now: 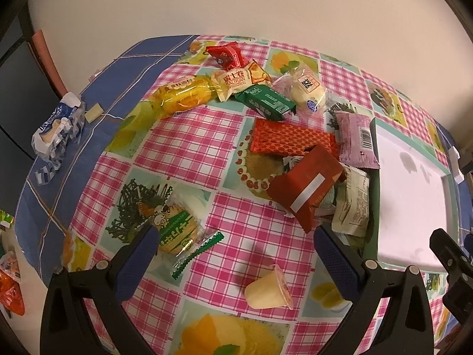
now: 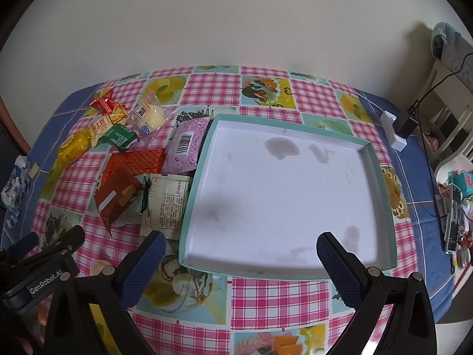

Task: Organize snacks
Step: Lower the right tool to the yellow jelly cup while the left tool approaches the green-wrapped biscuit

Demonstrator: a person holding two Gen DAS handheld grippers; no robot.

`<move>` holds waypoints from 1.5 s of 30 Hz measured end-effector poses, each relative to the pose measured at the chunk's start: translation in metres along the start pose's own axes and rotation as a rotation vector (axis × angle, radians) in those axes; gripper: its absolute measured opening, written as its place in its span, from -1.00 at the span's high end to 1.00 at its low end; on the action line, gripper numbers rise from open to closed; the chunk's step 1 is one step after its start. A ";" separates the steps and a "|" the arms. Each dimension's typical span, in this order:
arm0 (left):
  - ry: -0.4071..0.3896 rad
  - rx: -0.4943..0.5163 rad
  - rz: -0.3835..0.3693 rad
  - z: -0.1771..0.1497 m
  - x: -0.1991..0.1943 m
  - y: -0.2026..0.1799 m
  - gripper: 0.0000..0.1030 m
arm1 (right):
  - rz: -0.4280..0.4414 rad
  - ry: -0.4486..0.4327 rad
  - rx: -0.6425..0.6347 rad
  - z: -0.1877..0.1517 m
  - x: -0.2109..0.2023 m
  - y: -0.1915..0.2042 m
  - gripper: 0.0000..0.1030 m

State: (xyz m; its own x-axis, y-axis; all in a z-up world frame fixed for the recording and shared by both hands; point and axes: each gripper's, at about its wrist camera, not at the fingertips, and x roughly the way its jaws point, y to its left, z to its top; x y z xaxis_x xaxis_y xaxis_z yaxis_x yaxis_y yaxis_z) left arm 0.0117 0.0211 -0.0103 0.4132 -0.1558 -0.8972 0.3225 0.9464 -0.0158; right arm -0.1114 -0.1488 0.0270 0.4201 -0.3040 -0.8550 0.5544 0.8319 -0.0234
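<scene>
The left gripper (image 1: 236, 245) hangs with its blue-padded fingers (image 1: 142, 254) spread wide and grasping nothing; just below the gap between them a small jelly cup (image 1: 267, 288) lies tipped on its side on the checked tablecloth (image 1: 183, 145), its long axis running roughly left to right with the foil lid facing right. Beside the left finger lies a round biscuit in a clear wrapper (image 1: 176, 230), its green crimped tail pointing toward the jelly cup. Farther from the cup, a dark red packet (image 1: 307, 183) rests tilted on a heap of flat packets, with an orange patterned packet (image 1: 291, 140) stretched left to right behind it and a purple packet (image 1: 356, 137) standing lengthwise against the tray's wall. The right gripper (image 2: 241, 254) is likewise spread wide and empty, poised over the near rim of the teal-edged white tray (image 2: 381, 183), which holds no snacks and shows a few grey stains. The snack heap lies just left of the tray, a white printed packet (image 2: 165, 207) touching its left wall.
</scene>
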 end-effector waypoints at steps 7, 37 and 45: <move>-0.005 -0.060 -0.042 0.011 -0.006 0.036 -1.00 | 0.096 0.020 -0.001 -0.002 0.000 0.017 -1.00; 0.203 0.133 0.013 -0.003 0.054 0.082 -1.00 | 0.276 0.346 -0.334 -0.062 0.059 0.148 -1.00; 0.224 0.223 0.015 0.007 0.076 0.058 -1.00 | 0.224 0.336 -0.408 -0.074 0.071 0.166 -0.94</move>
State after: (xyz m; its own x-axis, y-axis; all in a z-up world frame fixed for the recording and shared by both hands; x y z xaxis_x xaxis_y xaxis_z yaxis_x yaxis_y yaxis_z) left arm 0.0675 0.0621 -0.0764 0.2297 -0.0528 -0.9718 0.5069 0.8589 0.0732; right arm -0.0428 0.0019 -0.0763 0.2066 0.0094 -0.9784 0.1276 0.9911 0.0365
